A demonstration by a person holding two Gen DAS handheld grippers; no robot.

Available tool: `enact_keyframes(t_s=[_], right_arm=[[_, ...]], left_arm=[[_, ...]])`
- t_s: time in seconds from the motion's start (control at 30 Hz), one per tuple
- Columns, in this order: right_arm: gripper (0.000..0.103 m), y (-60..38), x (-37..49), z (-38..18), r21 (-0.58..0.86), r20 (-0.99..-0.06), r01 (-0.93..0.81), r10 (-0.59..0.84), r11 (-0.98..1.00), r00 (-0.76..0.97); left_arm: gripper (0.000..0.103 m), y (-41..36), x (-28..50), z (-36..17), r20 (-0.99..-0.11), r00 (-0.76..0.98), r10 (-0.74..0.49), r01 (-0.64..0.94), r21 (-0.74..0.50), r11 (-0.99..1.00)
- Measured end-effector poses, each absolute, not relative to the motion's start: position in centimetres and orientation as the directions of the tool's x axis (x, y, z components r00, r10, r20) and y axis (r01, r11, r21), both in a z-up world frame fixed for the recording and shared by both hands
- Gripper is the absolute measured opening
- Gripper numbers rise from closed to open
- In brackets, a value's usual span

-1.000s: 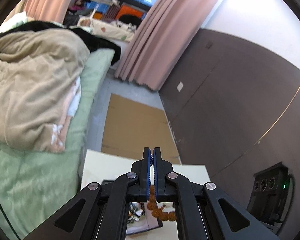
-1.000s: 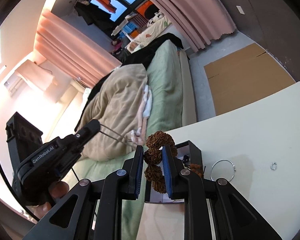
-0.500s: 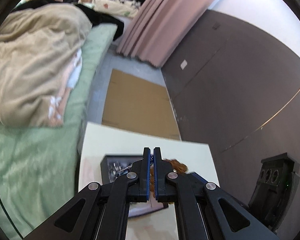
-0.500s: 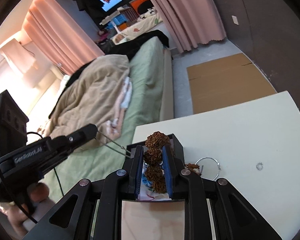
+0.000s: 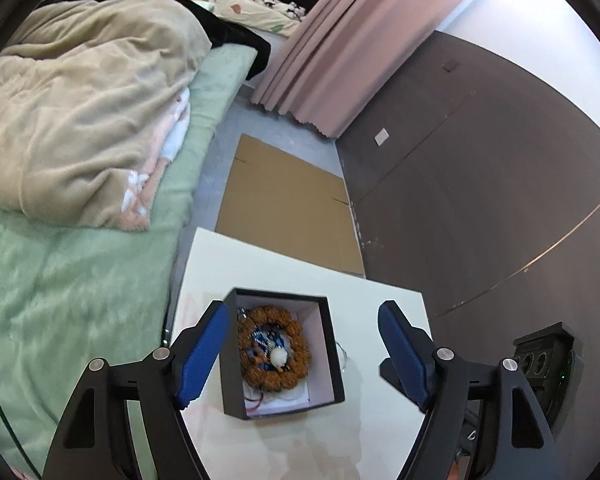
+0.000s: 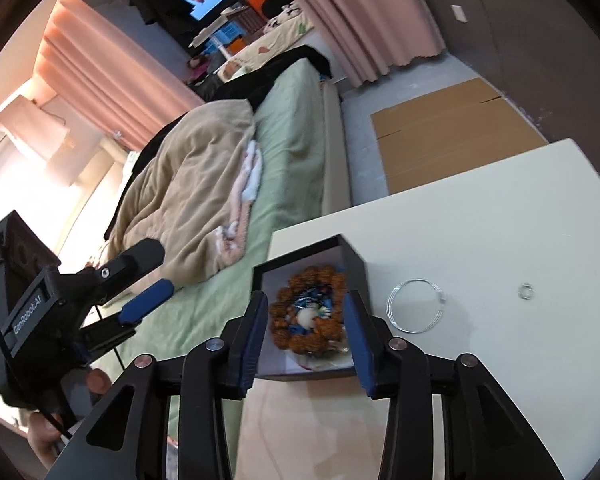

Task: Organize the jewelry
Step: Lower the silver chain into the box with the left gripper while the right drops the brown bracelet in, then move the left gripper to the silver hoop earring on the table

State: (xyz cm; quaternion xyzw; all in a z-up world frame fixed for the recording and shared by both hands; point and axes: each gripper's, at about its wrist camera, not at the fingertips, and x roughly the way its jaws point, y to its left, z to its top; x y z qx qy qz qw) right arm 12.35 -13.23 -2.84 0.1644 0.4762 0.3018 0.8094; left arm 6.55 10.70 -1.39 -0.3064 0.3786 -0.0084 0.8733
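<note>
A black jewelry box (image 5: 332, 352) with a pale lining sits on the white table (image 5: 268, 268). A brown bead bracelet (image 5: 256, 376) lies coiled in it around blue and white pieces. My left gripper (image 5: 302, 344) is open and empty above the box. In the right wrist view the box (image 6: 354, 260) holds the bracelet (image 6: 288, 336). My right gripper (image 6: 306, 320) is open and empty just over it. The left gripper (image 6: 146, 300) shows at the left, open.
A thin silver hoop (image 6: 416, 306) and a small silver ring (image 6: 525, 291) lie on the table (image 6: 480, 208) right of the box. A bed with a beige blanket (image 5: 72, 112) is beyond the table. Cardboard (image 5: 284, 208) lies on the floor.
Both grippers held the bead bracelet over the box. Both have opened, and the bracelet now lies inside the box.
</note>
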Motion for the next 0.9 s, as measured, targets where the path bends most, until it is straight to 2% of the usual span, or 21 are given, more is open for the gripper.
enact_keyframes(t_s=[0.1, 0.23, 0.3, 0.7, 0.83, 0.9], right_arm=[[0.053, -14.7, 12.1, -2.6, 0.556, -0.672, -0.3, 0.632, 0.775, 0.387], [0.057, -16.5, 12.0, -2.3, 0.546, -0.675, -0.266, 0.606, 0.794, 0.422], [0.063, -17.7, 12.0, -2.2, 0.548, -0.677, -0.243, 0.595, 0.8, 0.433], [0.066, -23.4, 13.1, -2.9, 0.515, -0.737, -0.106, 0.503, 0.85, 0.451], [0.066, -24.5, 13.6, -3.0, 0.497, -0.753, -0.088, 0.48, 0.863, 0.449], [0.066, -25.1, 13.8, -3.0, 0.502, -0.753, -0.078, 0.48, 0.861, 0.449]], left_arm=[[0.077, 9.9, 6.5, -1.5, -0.668, 0.7, -0.251, -0.211, -0.53, 0.821], [0.078, 8.2, 6.6, -1.7, -0.683, 0.686, -0.252, -0.187, -0.501, 0.845], [0.077, 7.4, 6.7, -1.9, -0.688, 0.677, -0.261, -0.169, -0.491, 0.855], [0.077, 1.4, 8.5, -2.9, -0.72, 0.642, -0.263, -0.061, -0.389, 0.919], [0.06, -0.5, 9.7, -3.9, -0.746, 0.61, -0.266, -0.04, -0.365, 0.93], [0.055, -1.3, 10.2, -4.5, -0.757, 0.594, -0.272, -0.035, -0.362, 0.931]])
